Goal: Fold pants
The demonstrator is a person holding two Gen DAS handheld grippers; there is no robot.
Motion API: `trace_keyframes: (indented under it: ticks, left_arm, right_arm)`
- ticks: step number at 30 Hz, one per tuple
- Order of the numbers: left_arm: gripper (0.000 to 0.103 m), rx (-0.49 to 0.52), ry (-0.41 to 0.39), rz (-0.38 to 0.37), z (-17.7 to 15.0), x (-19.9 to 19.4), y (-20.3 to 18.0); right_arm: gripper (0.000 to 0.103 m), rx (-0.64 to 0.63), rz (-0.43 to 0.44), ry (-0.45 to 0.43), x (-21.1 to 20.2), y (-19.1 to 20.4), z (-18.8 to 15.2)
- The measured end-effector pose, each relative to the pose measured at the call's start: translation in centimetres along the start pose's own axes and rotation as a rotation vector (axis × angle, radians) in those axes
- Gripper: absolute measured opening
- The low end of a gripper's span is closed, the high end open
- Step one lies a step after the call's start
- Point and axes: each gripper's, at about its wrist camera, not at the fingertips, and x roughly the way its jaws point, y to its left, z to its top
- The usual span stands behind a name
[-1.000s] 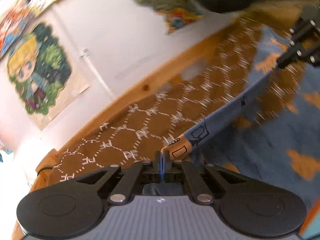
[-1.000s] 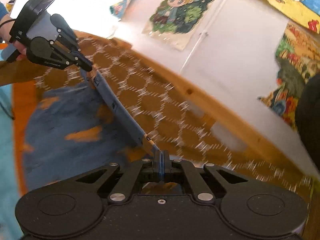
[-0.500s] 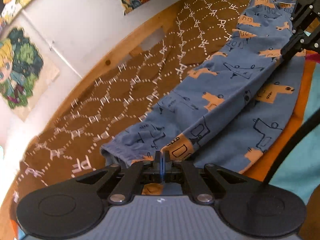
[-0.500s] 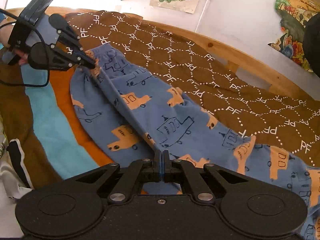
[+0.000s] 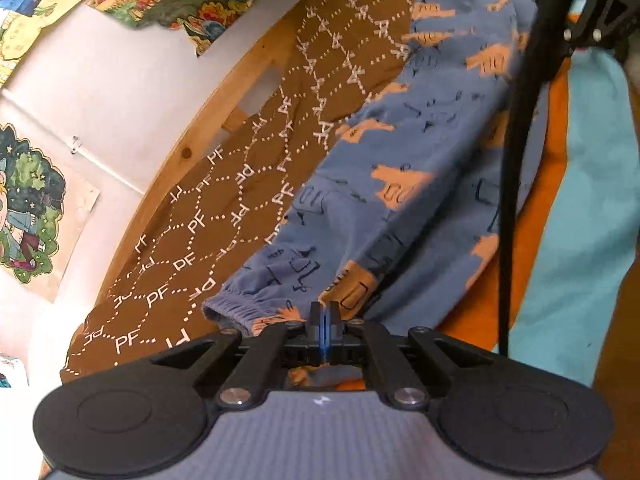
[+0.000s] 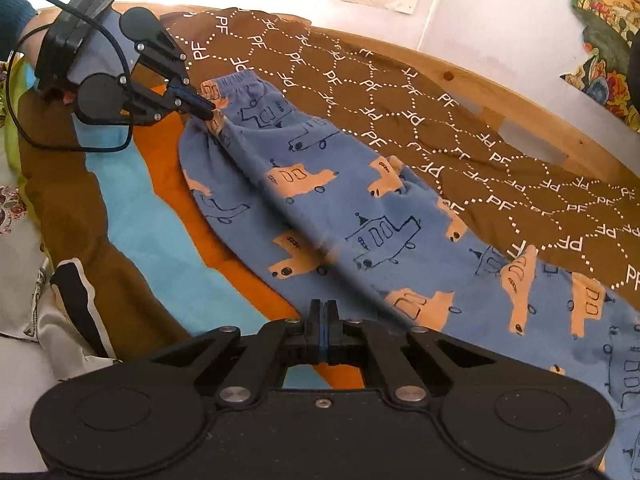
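Blue pants (image 6: pixel 360 216) with orange vehicle prints lie stretched on the bed, one leg laid over the other. They also show in the left wrist view (image 5: pixel 400 184). My left gripper (image 5: pixel 325 312) is shut on the pants at the cuff end; it also shows in the right wrist view (image 6: pixel 208 114), pinching the fabric near the elastic cuff. My right gripper (image 6: pixel 320 312) is shut on the pants' edge further along, near the orange stripe. A raised fold runs between the two grippers.
A brown blanket (image 6: pixel 400 92) with white hexagon "PF" pattern lies under the pants by the wooden bed rail (image 6: pixel 520 108). A striped orange, turquoise and brown cover (image 6: pixel 132 208) lies on the near side. A black cable (image 5: pixel 508 200) hangs across the left view.
Both grippers have lowered the pants from a taut, lifted hold down onto the bed. The fabric now rests flat with one leg over the other.
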Motion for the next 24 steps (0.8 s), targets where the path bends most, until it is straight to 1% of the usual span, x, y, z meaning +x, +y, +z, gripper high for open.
trace_keyframes:
  ticks: [3,4,5,6,7,9,14,17,18,19,20,21,24]
  left_arm:
    - [0.0,-0.021,0.004,-0.001,-0.1,-0.3,0.5]
    - [0.0,-0.017,0.007,-0.001,-0.2,-0.3,0.4]
    - [0.0,-0.007,0.009,-0.002,-0.3,-0.3,0.3]
    - [0.0,0.004,0.007,-0.002,-0.2,-0.3,0.1]
    - [0.0,0.012,0.004,-0.003,-0.3,-0.4,-0.1]
    - [0.0,0.022,-0.001,-0.006,-0.3,-0.5,-0.1]
    - [0.0,-0.008,0.0,-0.005,-0.3,-0.5,0.4]
    - [0.0,-0.005,-0.002,-0.008,-0.2,-0.7,0.5]
    - [0.0,0.0,-0.002,-0.009,-0.3,-0.7,0.4]
    - [0.0,0.004,-0.002,-0.008,-0.3,-0.8,0.3]
    - [0.0,0.007,-0.002,-0.007,-0.3,-0.8,0.2]
    - [0.0,0.008,-0.003,-0.006,-0.3,-0.9,0.2]
    - [0.0,0.007,-0.004,-0.006,-0.4,-1.1,0.4]
  right_arm:
    - [0.0,0.015,-0.01,-0.013,-0.2,-0.4,0.4]
    - [0.002,0.025,-0.007,-0.023,-0.4,-0.6,0.6]
    - [0.006,0.026,-0.003,-0.036,-0.7,-0.8,0.7]
    - [0.015,0.019,-0.012,-0.049,-1.1,-0.9,0.8]
    - [0.02,0.007,-0.022,-0.063,-1.3,-1.0,0.9]
    - [0.021,-0.008,-0.042,-0.075,-1.6,-1.2,1.0]
    - [0.024,-0.022,-0.031,-0.01,-0.3,-1.6,0.6]
    - [0.026,-0.067,-0.063,-0.007,0.3,-1.1,0.4]
    - [0.026,-0.084,-0.074,-0.008,0.5,-1.0,0.4]
    - [0.023,-0.094,-0.077,-0.005,0.8,-1.0,0.3]
    - [0.015,-0.094,-0.069,0.004,1.1,-1.0,0.2]
    - [0.0,-0.091,-0.065,0.009,1.2,-1.0,0.2]
    - [0.0,-0.083,-0.059,-0.003,0.7,-1.1,0.1]
